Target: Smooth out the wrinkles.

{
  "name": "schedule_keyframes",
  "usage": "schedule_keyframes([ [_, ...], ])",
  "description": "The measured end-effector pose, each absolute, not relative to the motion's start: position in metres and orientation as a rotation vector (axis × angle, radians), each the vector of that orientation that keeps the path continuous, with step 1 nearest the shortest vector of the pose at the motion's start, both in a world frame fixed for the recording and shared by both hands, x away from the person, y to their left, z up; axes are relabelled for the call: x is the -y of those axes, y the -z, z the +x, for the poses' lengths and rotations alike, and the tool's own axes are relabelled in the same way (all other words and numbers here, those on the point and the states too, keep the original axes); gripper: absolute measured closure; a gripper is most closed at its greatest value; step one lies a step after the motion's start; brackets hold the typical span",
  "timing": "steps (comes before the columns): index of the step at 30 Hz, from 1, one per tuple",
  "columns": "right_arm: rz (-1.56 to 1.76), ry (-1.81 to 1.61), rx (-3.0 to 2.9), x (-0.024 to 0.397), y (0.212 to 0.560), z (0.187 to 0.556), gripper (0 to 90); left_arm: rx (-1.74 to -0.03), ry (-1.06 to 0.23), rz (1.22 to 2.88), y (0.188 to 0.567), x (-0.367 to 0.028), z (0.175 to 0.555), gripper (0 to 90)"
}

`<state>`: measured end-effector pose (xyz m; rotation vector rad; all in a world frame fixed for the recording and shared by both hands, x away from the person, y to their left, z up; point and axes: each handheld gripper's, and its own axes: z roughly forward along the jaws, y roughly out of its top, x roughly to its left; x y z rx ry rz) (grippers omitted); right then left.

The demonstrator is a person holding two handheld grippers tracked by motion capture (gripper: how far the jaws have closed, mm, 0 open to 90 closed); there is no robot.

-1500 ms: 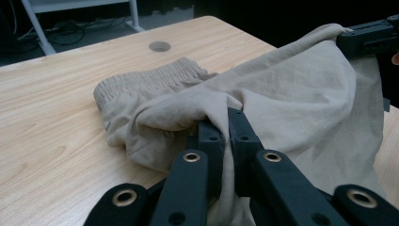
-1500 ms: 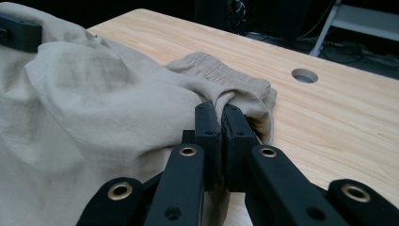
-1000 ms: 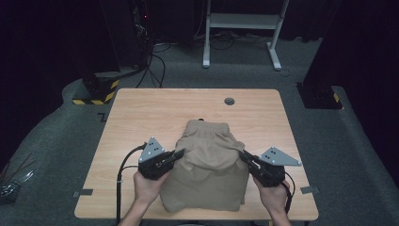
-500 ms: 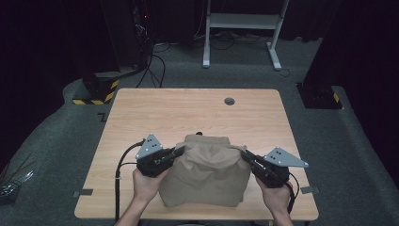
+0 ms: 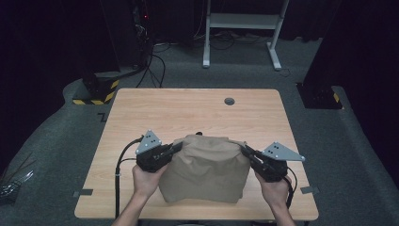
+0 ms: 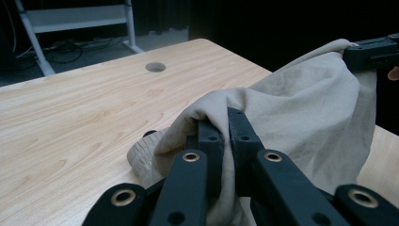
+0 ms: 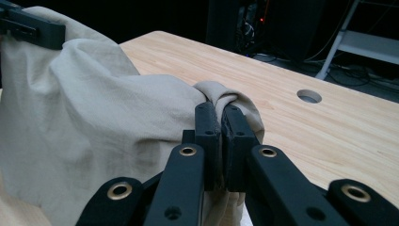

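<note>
You had your left gripper (image 5: 175, 148) clamped on the left corner of the beige cloth (image 5: 207, 167), your right gripper (image 5: 246, 151) clamped on the right corner. The cloth hung creased, its hem gathered on the table's (image 5: 188, 108) near middle; spreading or folding remained.

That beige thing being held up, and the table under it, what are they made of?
The beige cloth looks like matte woven cotton or linen: soft folds, faint weave. The table appears to be light wood or wood-look laminate, with visible grain and a smooth, low sheen.
</note>
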<state>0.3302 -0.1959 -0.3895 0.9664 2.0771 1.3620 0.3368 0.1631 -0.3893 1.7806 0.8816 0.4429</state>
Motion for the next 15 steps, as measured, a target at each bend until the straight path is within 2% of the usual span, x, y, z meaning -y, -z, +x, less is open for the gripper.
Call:
schedule_keyframes([
  [15,0.985,-1.339,-2.093,0.193,0.391,0.349,86.7,-0.915,-0.449,1.793,0.393,-0.163,0.351,85.8],
])
